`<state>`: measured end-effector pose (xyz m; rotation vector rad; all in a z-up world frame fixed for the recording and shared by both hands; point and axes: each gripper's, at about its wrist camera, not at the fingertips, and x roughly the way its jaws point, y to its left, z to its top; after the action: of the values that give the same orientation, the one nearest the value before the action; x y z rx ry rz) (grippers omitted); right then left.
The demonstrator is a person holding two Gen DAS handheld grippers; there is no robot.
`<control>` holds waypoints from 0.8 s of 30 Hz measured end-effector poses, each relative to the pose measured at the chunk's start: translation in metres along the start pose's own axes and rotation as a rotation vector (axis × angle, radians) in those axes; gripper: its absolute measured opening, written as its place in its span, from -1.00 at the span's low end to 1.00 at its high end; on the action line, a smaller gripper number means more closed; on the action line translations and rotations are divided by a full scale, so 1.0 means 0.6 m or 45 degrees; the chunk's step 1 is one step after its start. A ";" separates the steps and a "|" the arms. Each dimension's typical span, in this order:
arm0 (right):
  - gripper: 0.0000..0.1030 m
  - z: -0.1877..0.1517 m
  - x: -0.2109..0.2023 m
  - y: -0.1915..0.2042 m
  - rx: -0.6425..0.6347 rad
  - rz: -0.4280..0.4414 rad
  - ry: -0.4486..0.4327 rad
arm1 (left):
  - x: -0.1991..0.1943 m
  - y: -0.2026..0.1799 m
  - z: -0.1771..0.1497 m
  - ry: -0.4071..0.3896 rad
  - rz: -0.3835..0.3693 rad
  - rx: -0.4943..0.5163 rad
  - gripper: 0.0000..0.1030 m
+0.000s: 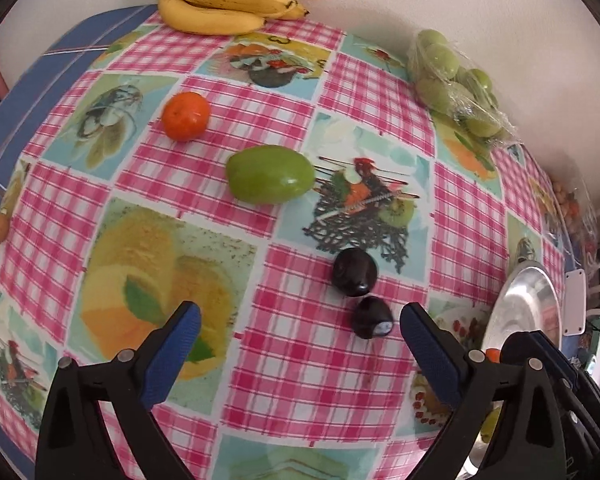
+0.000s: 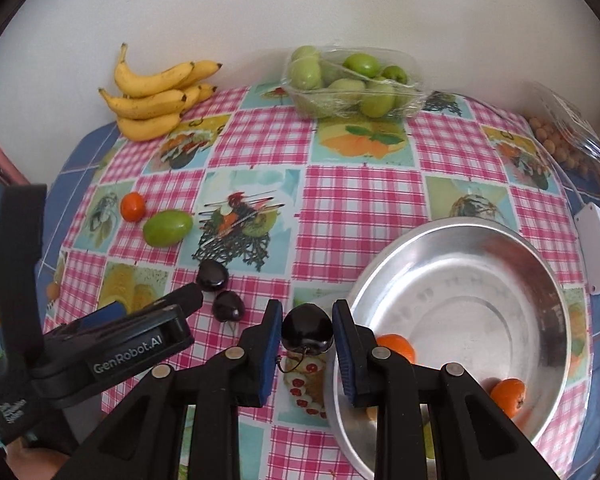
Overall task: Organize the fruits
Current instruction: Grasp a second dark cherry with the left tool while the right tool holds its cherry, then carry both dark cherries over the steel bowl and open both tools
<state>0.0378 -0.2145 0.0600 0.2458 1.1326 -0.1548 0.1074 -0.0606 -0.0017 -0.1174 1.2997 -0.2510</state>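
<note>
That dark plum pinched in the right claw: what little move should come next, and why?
Probably carry the plum a little to the right, over the bowl, then let go. The right claw is shut on it beside the bowl's rim, and two oranges already lie inside, so the bowl looks like the collecting place.

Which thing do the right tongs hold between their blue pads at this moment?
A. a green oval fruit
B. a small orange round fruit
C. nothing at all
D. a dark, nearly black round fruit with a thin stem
D: in the right wrist view the right tongs are shut on the dark, nearly black round fruit, beside the rim of the silver metal bowl.
</note>
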 end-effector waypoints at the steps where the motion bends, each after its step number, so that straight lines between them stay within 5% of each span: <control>1: -0.47 0.000 -0.002 -0.010 0.022 -0.002 -0.002 | 0.002 -0.003 0.000 0.001 -0.018 -0.001 0.81; 3: -0.47 0.000 -0.003 -0.025 0.048 -0.008 -0.001 | 0.009 -0.012 -0.001 0.010 -0.036 0.005 0.58; 11: -0.47 -0.002 -0.008 -0.063 0.114 0.006 -0.006 | 0.030 -0.053 -0.010 0.039 -0.083 0.074 0.21; 20: -0.47 0.000 -0.017 -0.066 0.124 0.024 -0.028 | 0.036 -0.077 -0.015 0.017 -0.017 0.138 -0.48; 24: -0.47 0.001 -0.022 -0.065 0.125 0.029 -0.036 | 0.032 -0.074 -0.014 0.013 -0.048 0.111 -0.48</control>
<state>0.0233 -0.2522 0.0675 0.3426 1.0951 -0.1935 0.0986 -0.1078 -0.0122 -0.0667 1.2958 -0.3407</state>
